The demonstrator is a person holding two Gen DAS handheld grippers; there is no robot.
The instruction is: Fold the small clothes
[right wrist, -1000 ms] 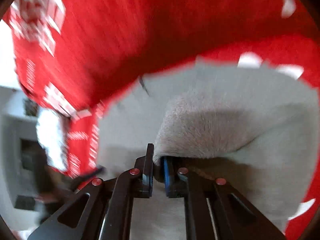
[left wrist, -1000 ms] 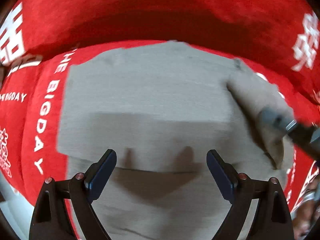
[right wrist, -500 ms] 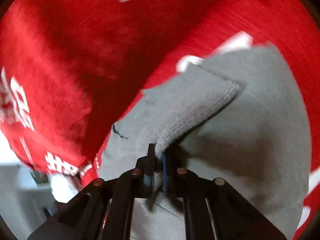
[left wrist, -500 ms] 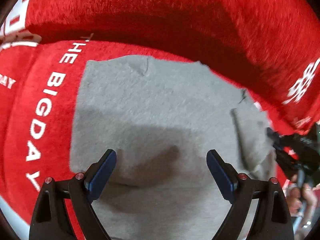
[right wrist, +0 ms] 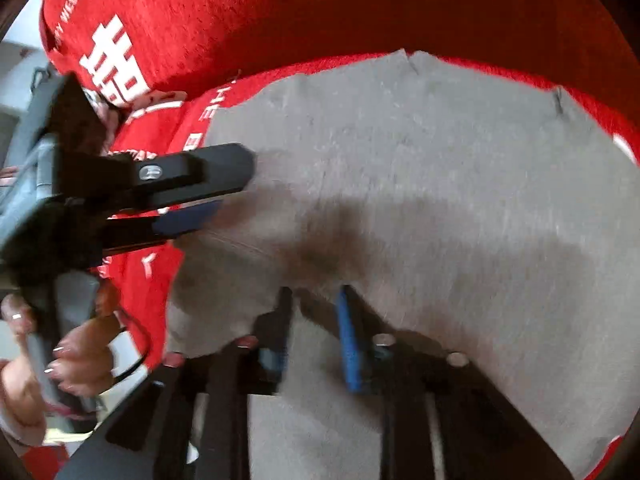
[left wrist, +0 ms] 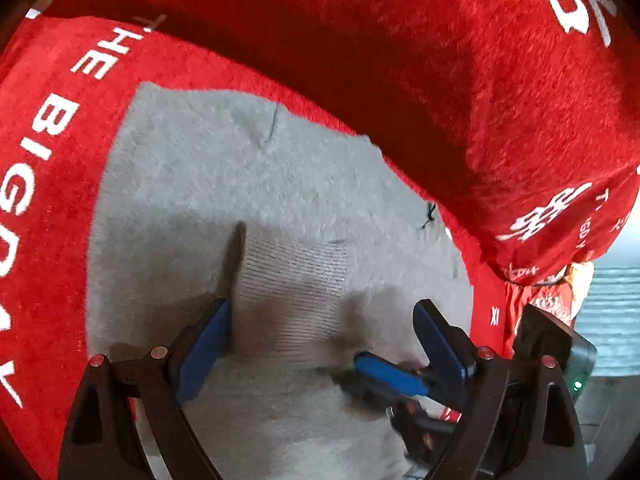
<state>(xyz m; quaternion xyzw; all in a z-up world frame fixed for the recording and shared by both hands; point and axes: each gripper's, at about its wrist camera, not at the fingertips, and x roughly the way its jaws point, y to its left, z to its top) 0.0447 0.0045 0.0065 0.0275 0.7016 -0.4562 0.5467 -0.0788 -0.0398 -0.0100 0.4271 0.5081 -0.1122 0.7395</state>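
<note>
Whereas half a second ago the right gripper (right wrist: 314,320) was clamped on a lifted corner of the grey garment (left wrist: 248,184), its blue-padded tongs now stand slightly apart with cloth lying between them, and the corner is laid down as a ribbed flap (left wrist: 292,280) over the garment's middle. Left gripper (left wrist: 320,332): tongs wide apart as before, low over the near part of the cloth, holding nothing. Garment: flat, spread on a red plush cover (left wrist: 460,80) printed with white lettering, "THE BIGDAY" along its left edge. Cover rises behind as a backrest. Right gripper's tip shows at the near right in the left view. Room: pale floor at the right margin, blurred.
</note>
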